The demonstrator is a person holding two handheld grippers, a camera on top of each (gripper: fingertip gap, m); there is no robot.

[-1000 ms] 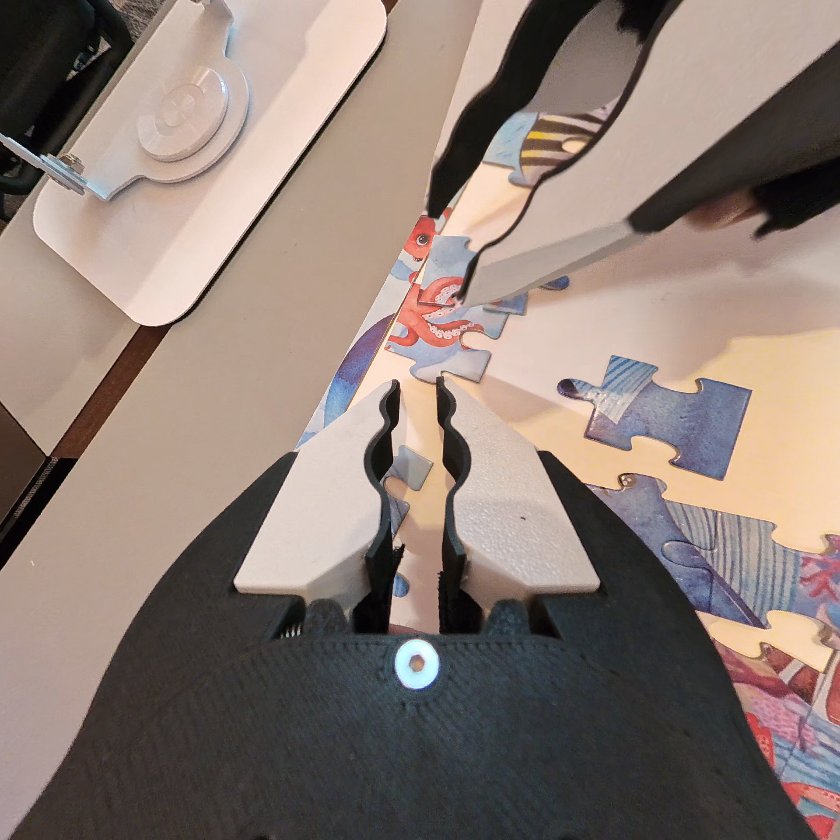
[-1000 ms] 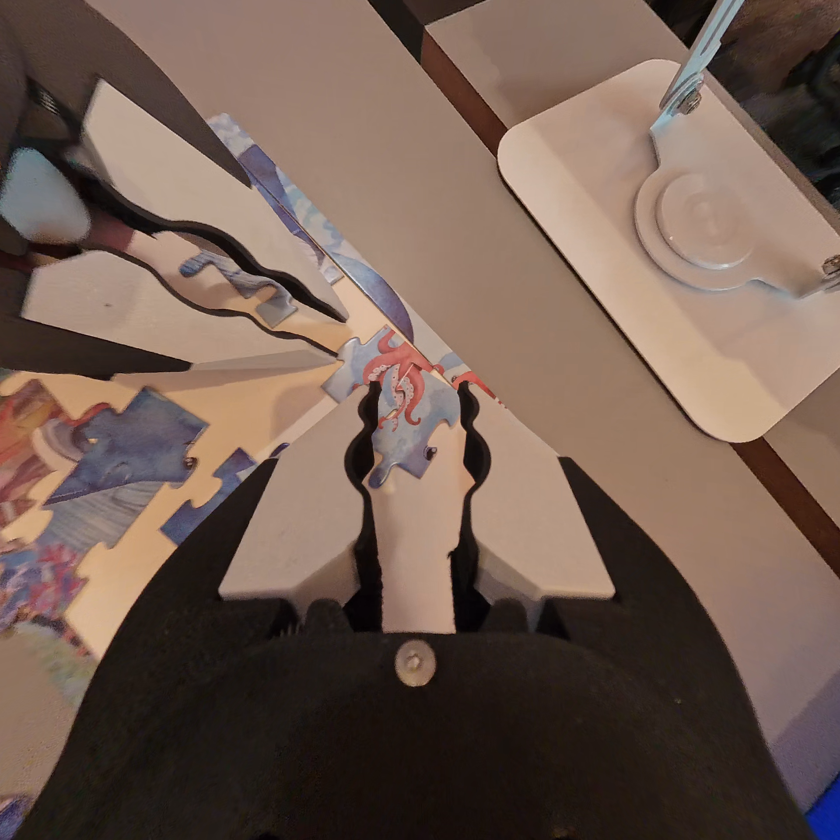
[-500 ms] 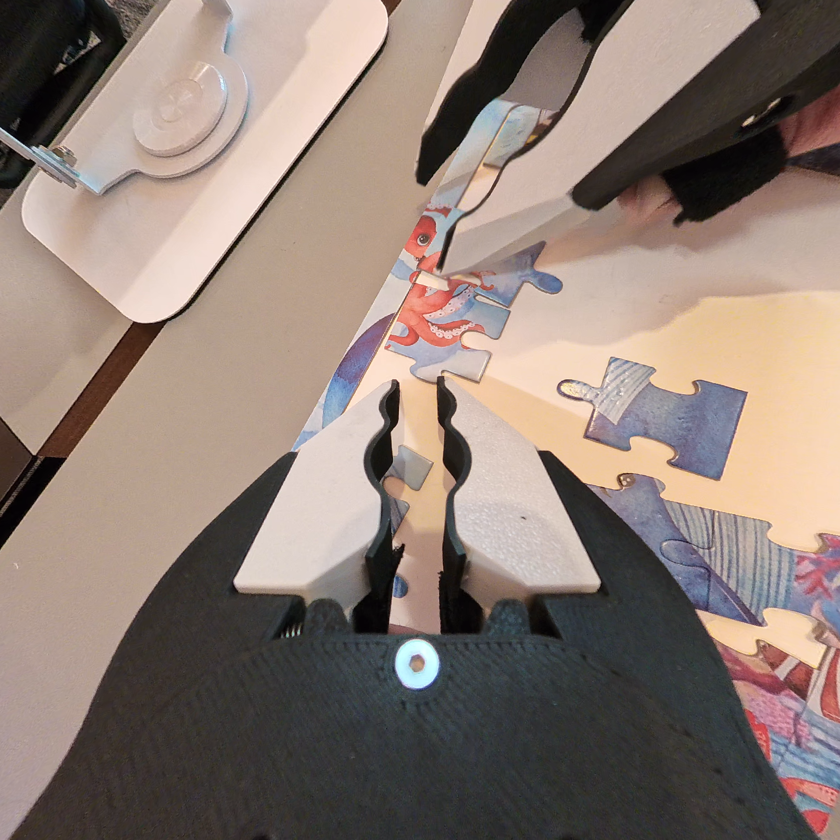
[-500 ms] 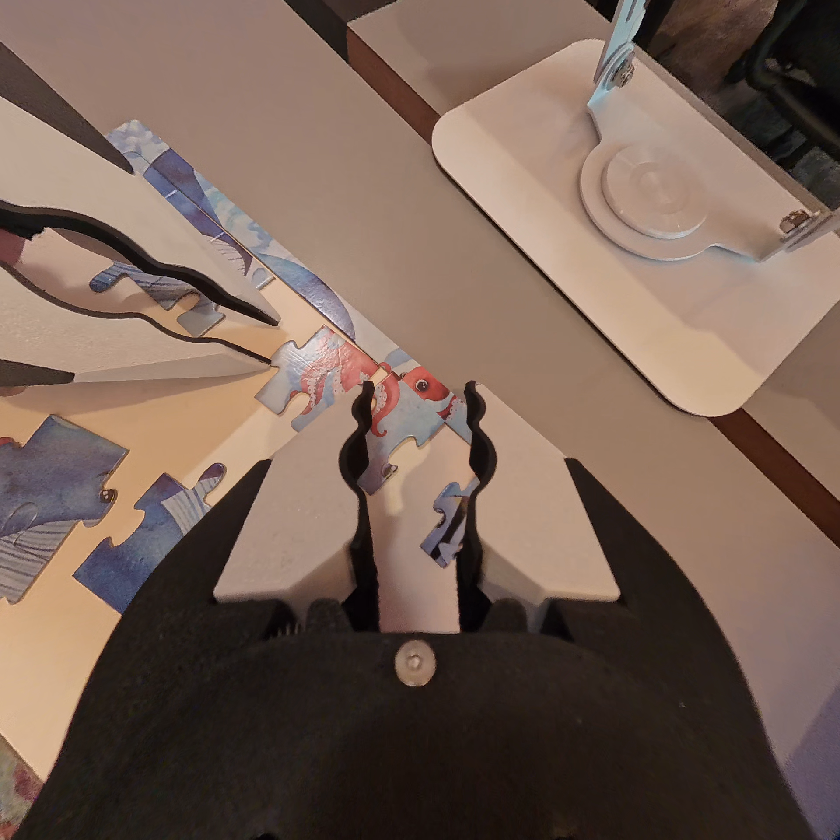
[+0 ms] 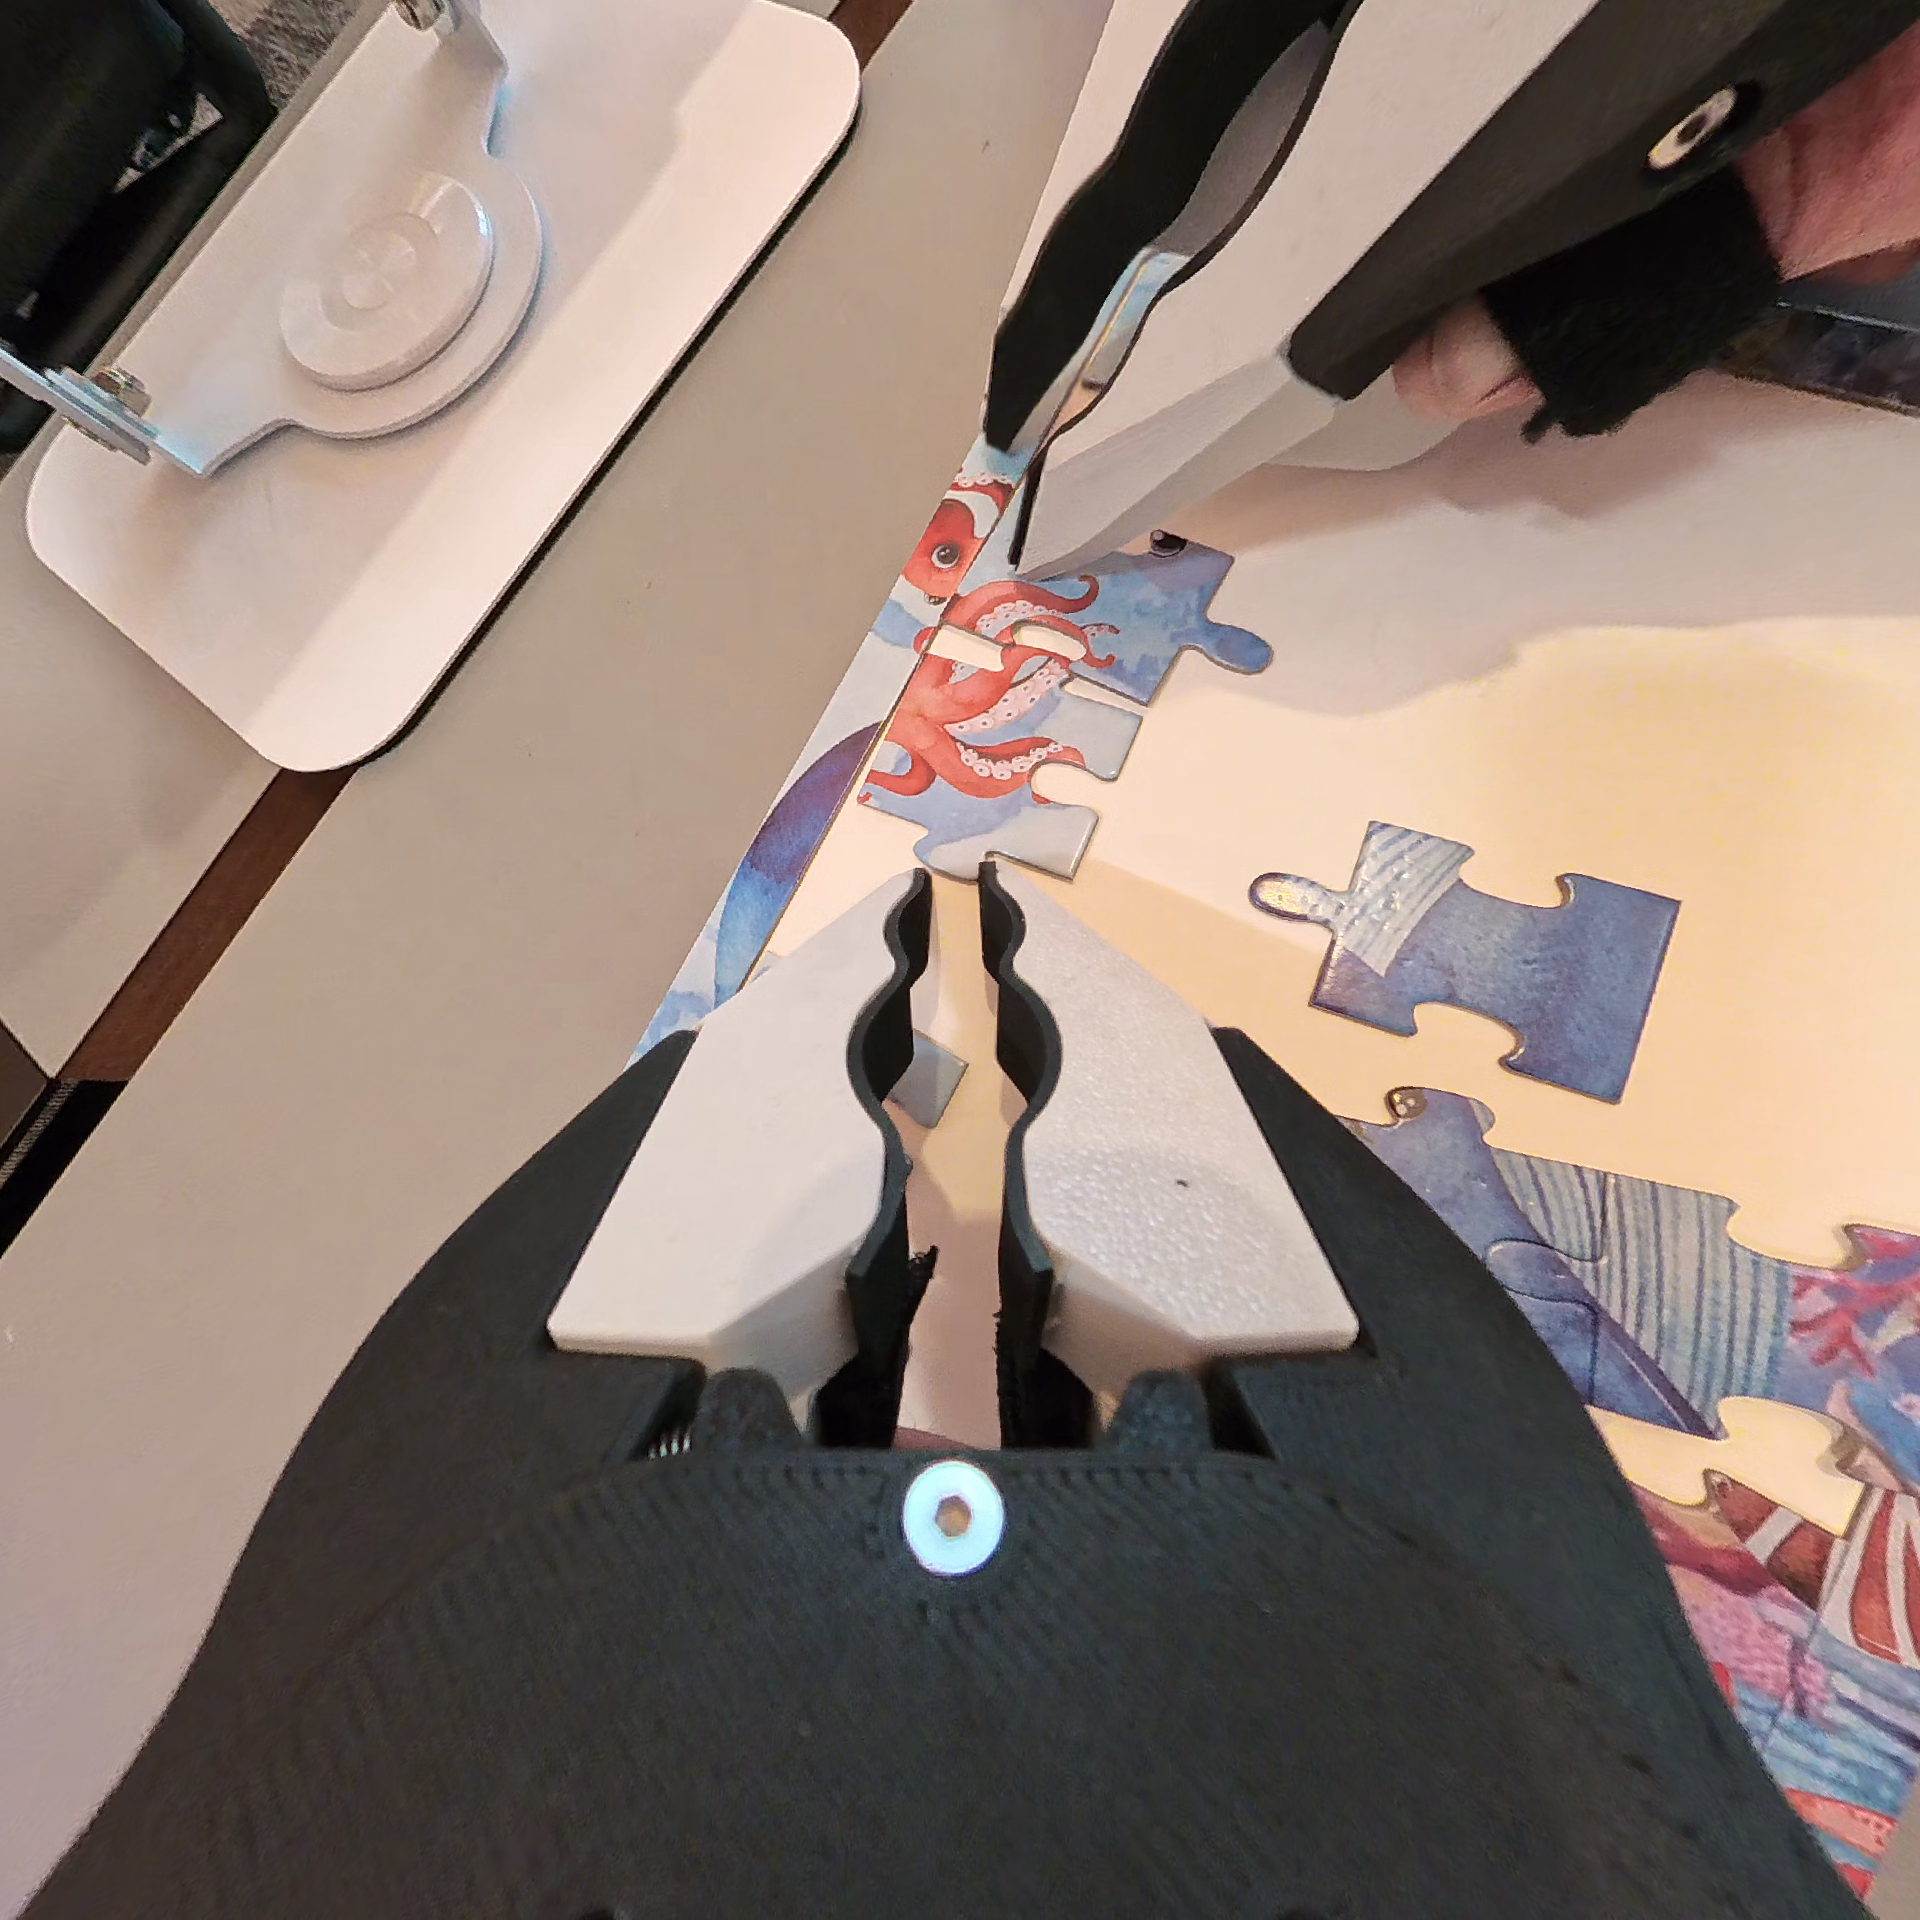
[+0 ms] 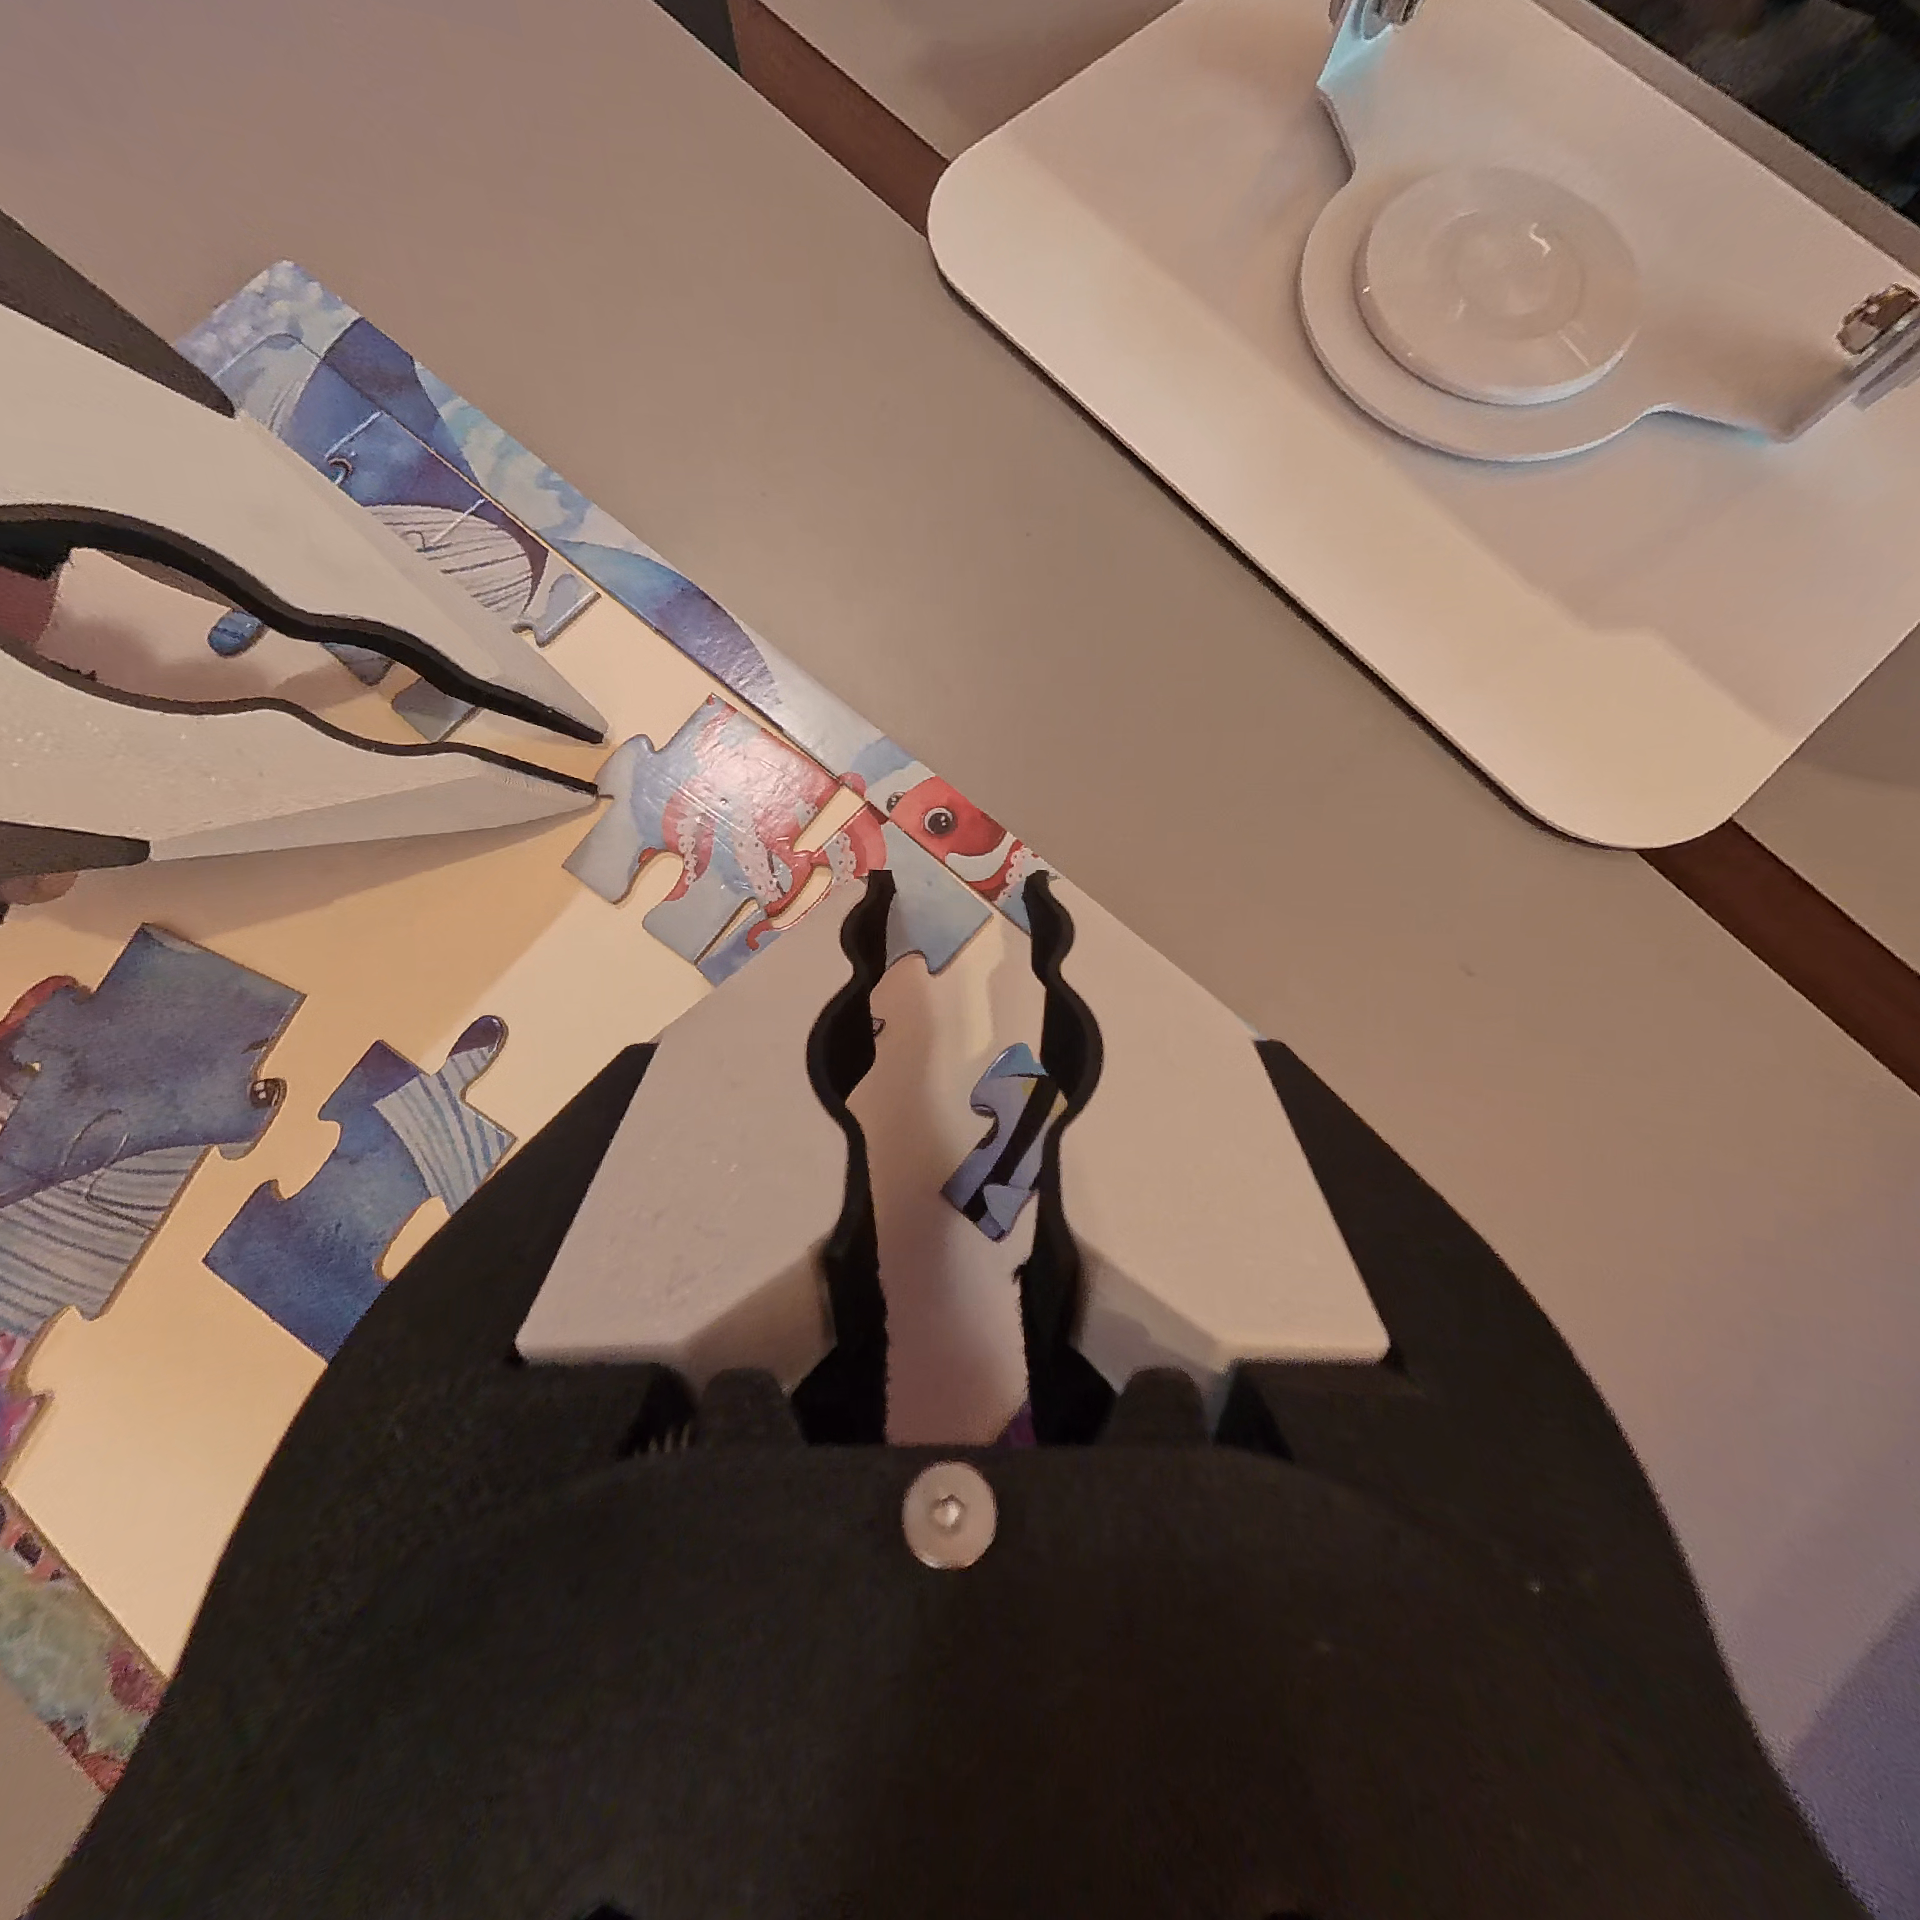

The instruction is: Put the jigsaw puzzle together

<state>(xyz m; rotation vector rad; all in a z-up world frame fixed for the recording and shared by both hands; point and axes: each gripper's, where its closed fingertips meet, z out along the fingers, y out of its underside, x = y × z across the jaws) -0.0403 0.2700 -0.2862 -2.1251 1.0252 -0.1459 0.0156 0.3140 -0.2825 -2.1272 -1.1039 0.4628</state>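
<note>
Left wrist view: left gripper (image 5: pixel 954 881), fingers narrowly parted, empty, beside octopus piece (image 5: pixel 997 750); right gripper (image 6: pixel 958 888) (fingers moderately parted, empty) over puzzle tray (image 6: pixel 436 935).

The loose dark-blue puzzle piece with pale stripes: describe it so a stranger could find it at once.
Start at the cream puzzle board. Right of the red octopus pieces by the board's edge, the dark-blue cardboard piece with a pale striped corner lies alone on bare cream. Unlike the joined whale pieces below, it touches nothing.
</note>
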